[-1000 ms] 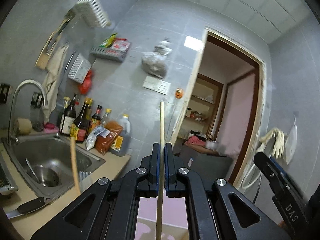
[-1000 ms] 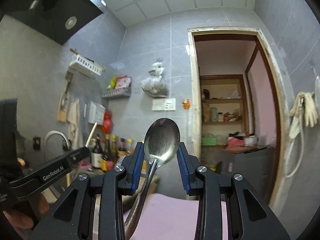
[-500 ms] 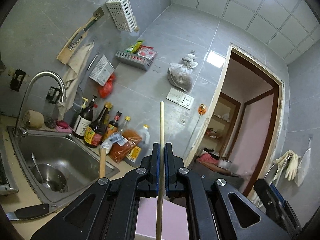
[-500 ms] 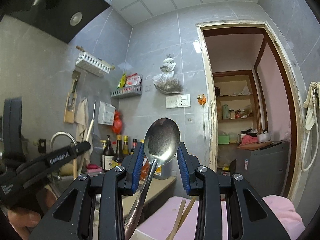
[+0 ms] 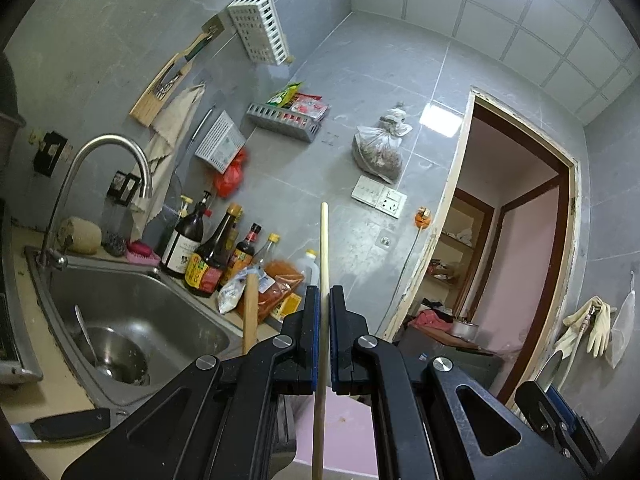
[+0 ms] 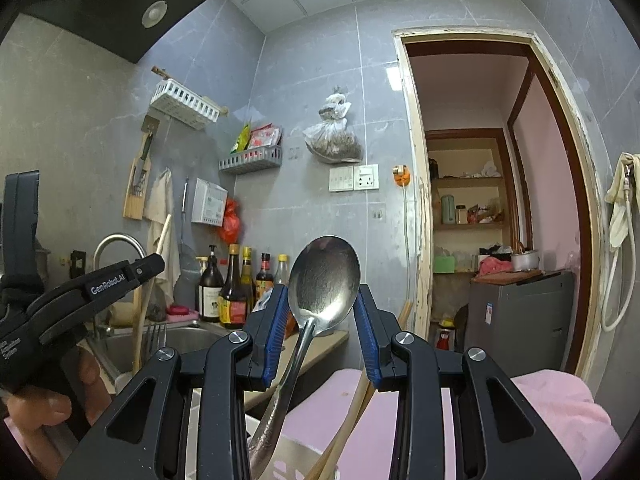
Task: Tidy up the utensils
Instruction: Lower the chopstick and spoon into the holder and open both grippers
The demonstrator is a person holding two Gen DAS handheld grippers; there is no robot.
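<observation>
My left gripper (image 5: 324,300) is shut on a single wooden chopstick (image 5: 323,264) that stands upright between its blue pads. It also shows at the left of the right wrist view (image 6: 120,280), with the chopstick (image 6: 163,232) sticking up from it. My right gripper (image 6: 323,304) is shut on a steel spoon (image 6: 324,276), bowl upward, handle running down between the jaws. Two more chopsticks (image 6: 356,412) lean in a container below the right gripper. A fork (image 6: 154,338) stands near the sink.
A steel sink (image 5: 132,320) with a faucet (image 5: 104,168) and a ladle (image 5: 86,336) lies at left. Sauce bottles (image 5: 208,248) line the counter's back. A knife (image 5: 60,426) lies at the counter's front. A pink surface (image 6: 400,412) lies below. A doorway (image 6: 480,200) opens at right.
Both views have tilted downward a little, showing more counter, sink and pink surface. The chopsticks under the right gripper came into view. Both grips are unchanged.
</observation>
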